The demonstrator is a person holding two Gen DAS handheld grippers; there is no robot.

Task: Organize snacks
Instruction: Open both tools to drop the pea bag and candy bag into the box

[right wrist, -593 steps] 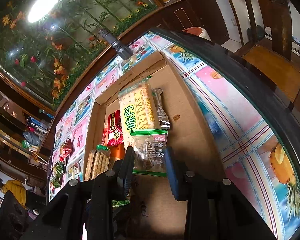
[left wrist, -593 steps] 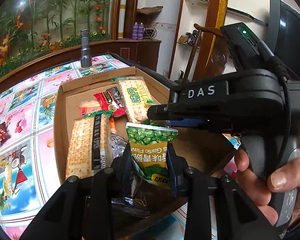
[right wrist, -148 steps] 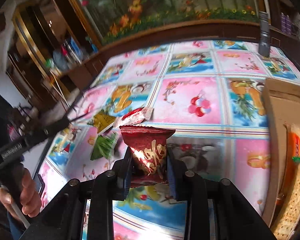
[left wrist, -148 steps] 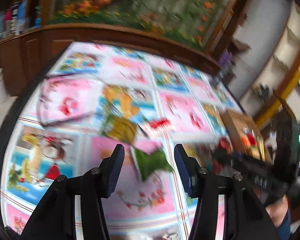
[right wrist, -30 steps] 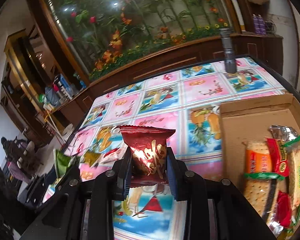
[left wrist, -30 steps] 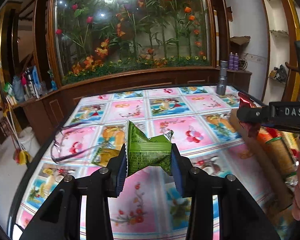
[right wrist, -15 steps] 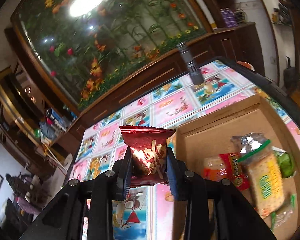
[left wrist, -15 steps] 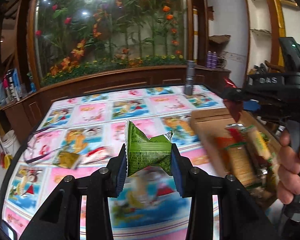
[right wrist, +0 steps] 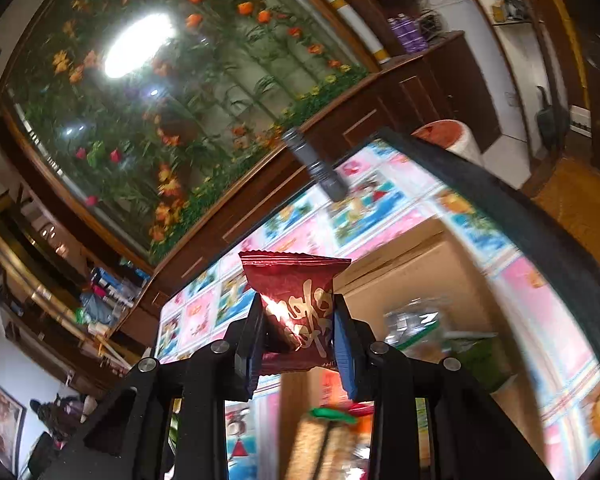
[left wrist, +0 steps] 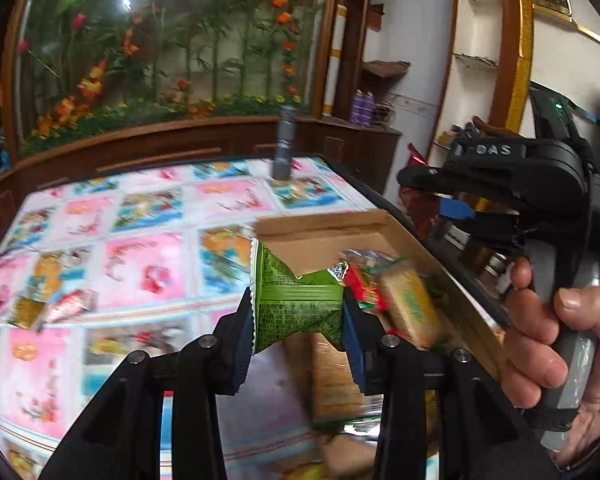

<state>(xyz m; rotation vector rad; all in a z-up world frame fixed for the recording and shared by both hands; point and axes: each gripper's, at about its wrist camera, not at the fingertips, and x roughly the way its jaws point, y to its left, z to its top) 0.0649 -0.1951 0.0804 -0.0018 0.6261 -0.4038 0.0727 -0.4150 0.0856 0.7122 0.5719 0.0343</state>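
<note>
Green foil of a crumpled snack packet (left wrist: 300,304) is pinched between the left gripper (left wrist: 298,330) pads, held above the near edge of the cardboard box (left wrist: 324,228) of cracker packs (left wrist: 410,308). Beside it, the right gripper (right wrist: 296,338), gripped by a hand (left wrist: 556,344), clamps a dark red snack packet (right wrist: 296,304) over the box on the patterned tablecloth (left wrist: 140,264).

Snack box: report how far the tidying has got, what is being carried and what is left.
Done: the cardboard box already holds several cracker and snack packs. In hand: the left tongs grip a green packet, and the right tongs grip a dark red packet, both near the box but not released. Left: two small packets lie on the tablecloth.
</note>
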